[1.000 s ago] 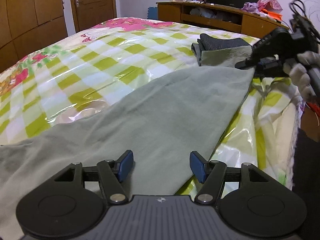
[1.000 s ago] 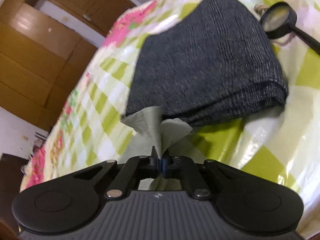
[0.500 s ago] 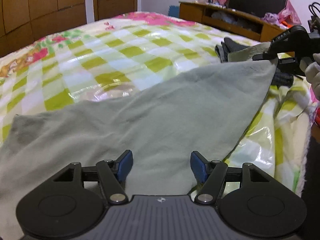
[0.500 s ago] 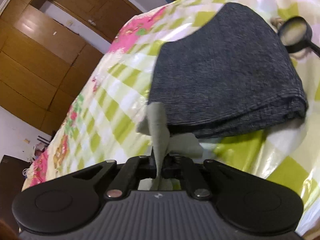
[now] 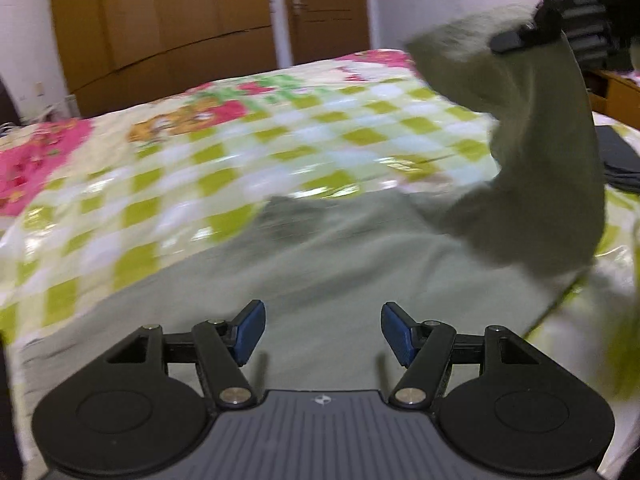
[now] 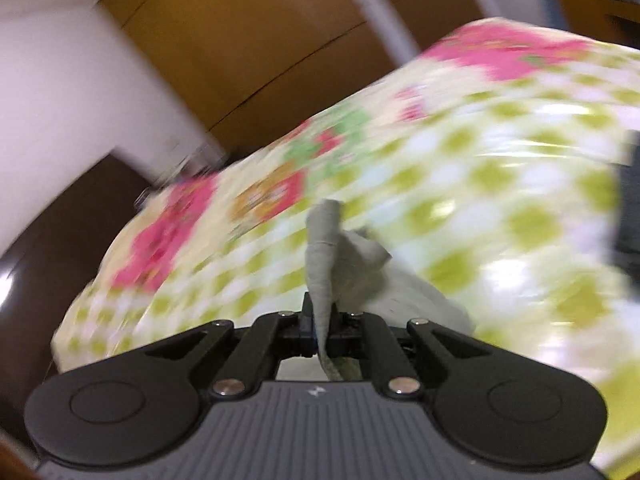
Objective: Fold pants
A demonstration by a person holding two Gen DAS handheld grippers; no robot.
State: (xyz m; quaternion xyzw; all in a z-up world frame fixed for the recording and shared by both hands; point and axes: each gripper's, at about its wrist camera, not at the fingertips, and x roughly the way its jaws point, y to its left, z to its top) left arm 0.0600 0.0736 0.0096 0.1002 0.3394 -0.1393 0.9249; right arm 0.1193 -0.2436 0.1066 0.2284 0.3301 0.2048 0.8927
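Grey-green pants [image 5: 360,264] lie spread on the bed in front of my left gripper [image 5: 322,330], which is open and empty just above the cloth. My right gripper [image 6: 324,328] is shut on one end of the pants [image 6: 324,256]. In the left wrist view it [image 5: 532,36] holds that end lifted high at the upper right, and the cloth [image 5: 540,160] hangs down from it in a fold. Both views are blurred by motion.
The bed has a glossy green-and-white checked cover [image 5: 200,168] with pink flowers. A dark folded garment [image 5: 618,156] lies at the right edge. Wooden wardrobe doors [image 5: 180,20] stand behind the bed. A dark cabinet [image 6: 60,248] is beside the bed.
My right gripper has lifted the pants end up and carried it leftward over the bed, away from the dark folded garment. The left gripper has turned left and stays open over the cloth.
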